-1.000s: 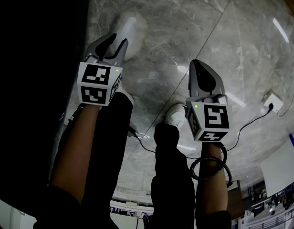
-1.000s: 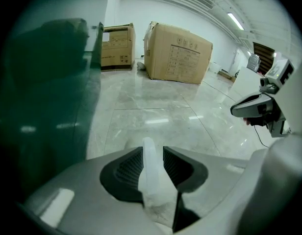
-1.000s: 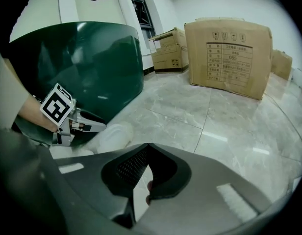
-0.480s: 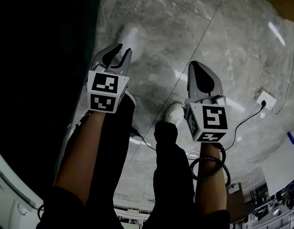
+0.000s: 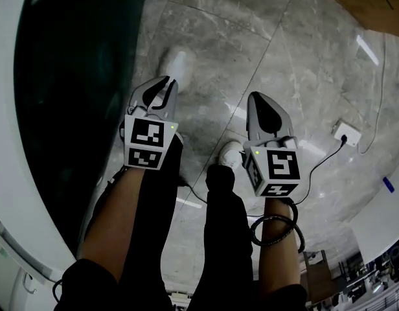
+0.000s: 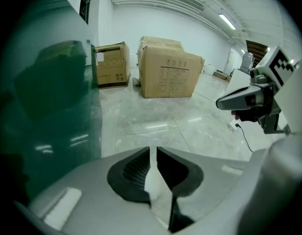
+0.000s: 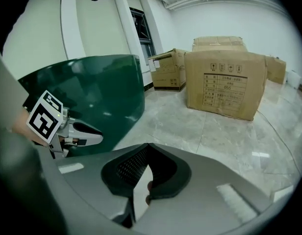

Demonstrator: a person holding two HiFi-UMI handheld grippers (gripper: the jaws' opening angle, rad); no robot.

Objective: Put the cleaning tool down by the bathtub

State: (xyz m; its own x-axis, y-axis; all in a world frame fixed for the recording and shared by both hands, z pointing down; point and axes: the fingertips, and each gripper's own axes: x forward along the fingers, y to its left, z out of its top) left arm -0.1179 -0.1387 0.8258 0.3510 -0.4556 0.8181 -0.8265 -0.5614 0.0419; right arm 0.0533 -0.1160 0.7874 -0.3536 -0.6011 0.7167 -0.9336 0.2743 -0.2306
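The bathtub (image 5: 76,96) is dark green outside with a white rim (image 5: 15,141) and fills the left of the head view; its green wall (image 6: 43,111) (image 7: 97,89) also shows in both gripper views. No cleaning tool is visible in any view. My left gripper (image 5: 166,81) (image 6: 150,153) hangs beside the tub wall above the marble floor, its jaws together but for a hairline slit, holding nothing. My right gripper (image 5: 259,97) (image 7: 147,146) is level with it further right, jaw tips touching, empty. Each gripper appears in the other's view: the left gripper (image 7: 97,137), the right gripper (image 6: 224,102).
The person's legs and white shoes (image 5: 177,63) (image 5: 233,153) stand between the grippers on grey marble tiles. A white power strip (image 5: 346,133) with a black cable lies to the right. Cardboard boxes (image 6: 170,75) (image 7: 224,82) stand across the room.
The head view has swung so that the tub's white rim now shows at the left. Both grippers sit a little lower and more central in the picture, jaws unchanged.
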